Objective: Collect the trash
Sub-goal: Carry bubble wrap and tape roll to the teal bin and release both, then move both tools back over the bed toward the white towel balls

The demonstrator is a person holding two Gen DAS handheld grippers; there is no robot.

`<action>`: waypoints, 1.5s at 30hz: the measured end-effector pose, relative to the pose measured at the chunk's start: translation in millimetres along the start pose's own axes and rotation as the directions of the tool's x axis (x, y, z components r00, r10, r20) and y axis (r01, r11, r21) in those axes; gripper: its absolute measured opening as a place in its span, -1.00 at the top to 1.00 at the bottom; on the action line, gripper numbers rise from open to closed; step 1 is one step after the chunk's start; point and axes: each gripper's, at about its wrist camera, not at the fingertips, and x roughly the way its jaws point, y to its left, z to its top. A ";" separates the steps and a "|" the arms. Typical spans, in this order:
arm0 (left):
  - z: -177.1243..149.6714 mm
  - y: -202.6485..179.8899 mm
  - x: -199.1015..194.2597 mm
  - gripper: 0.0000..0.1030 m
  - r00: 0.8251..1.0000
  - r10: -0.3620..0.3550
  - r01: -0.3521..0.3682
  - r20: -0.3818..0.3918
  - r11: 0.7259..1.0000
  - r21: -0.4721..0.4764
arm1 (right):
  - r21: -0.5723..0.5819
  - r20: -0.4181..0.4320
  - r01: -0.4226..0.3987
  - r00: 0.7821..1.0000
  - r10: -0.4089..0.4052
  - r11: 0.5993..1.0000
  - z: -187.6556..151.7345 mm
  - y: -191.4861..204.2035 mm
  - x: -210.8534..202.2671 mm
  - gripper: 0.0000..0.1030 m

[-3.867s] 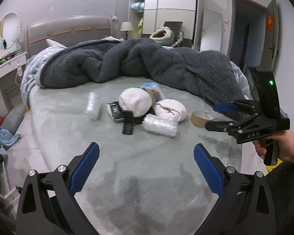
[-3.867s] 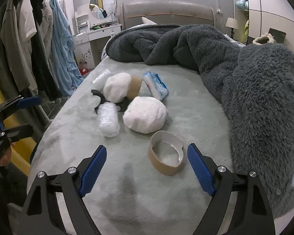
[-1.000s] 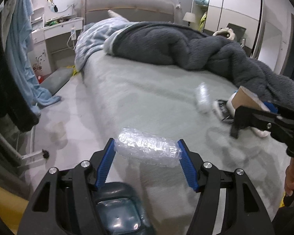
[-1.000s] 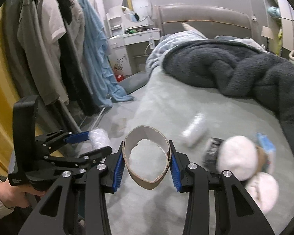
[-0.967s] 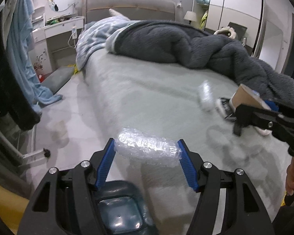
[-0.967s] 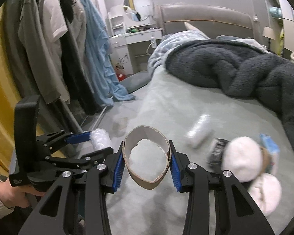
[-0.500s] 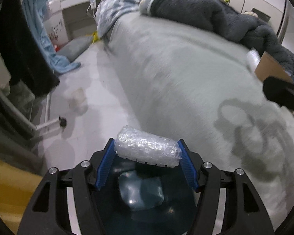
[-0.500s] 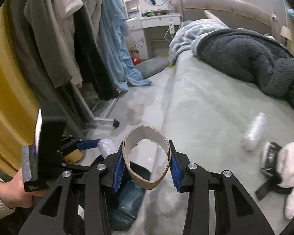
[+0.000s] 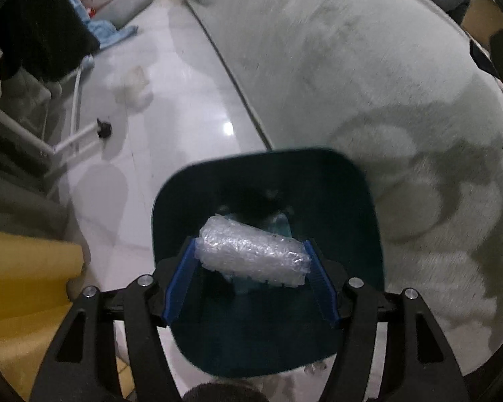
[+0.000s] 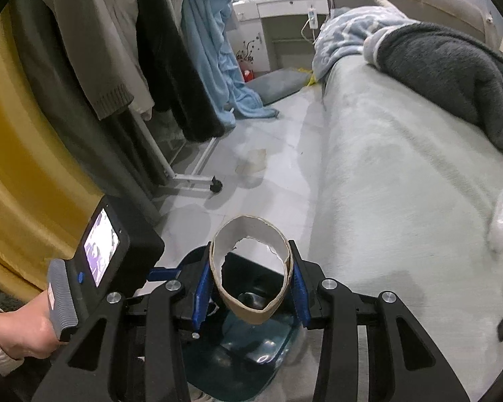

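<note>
The left gripper (image 9: 251,281) is pinching a clear bubble-wrap roll (image 9: 254,258) directly above the dark teal plastic bin (image 9: 369,234) beside the bed (image 9: 369,77), ready for dropping, while the right gripper (image 10: 249,284) is clamping a brown cardboard tape ring (image 10: 251,268) over it too.

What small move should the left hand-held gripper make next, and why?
Probably open. The left hand-held gripper holds the bubble wrap roll directly over the mouth of the dark bin, so releasing should drop it inside.
</note>
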 end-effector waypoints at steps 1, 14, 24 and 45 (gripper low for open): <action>-2.6 3.3 -0.9 -0.32 1.000 0.001 -0.001 -0.009 1.000 -0.002 | 0.003 -0.012 -0.002 1.000 0.002 1.000 -0.2 2.0 5.2 0.20; -13.7 39.7 -37.0 -0.68 0.997 -0.037 0.041 0.061 0.997 -0.062 | 0.056 -0.184 0.001 0.983 0.010 0.998 -12.4 18.9 71.4 0.20; -15.6 62.2 -69.4 -0.66 0.979 -0.036 0.051 0.199 0.996 -0.072 | 0.030 -0.289 0.014 0.957 -0.005 0.999 -28.1 36.8 112.7 0.19; -14.4 73.6 -156.6 -0.44 0.846 -0.029 0.061 0.532 0.997 -0.042 | -0.013 -0.402 0.054 0.914 -0.055 0.998 -46.4 53.0 155.0 0.08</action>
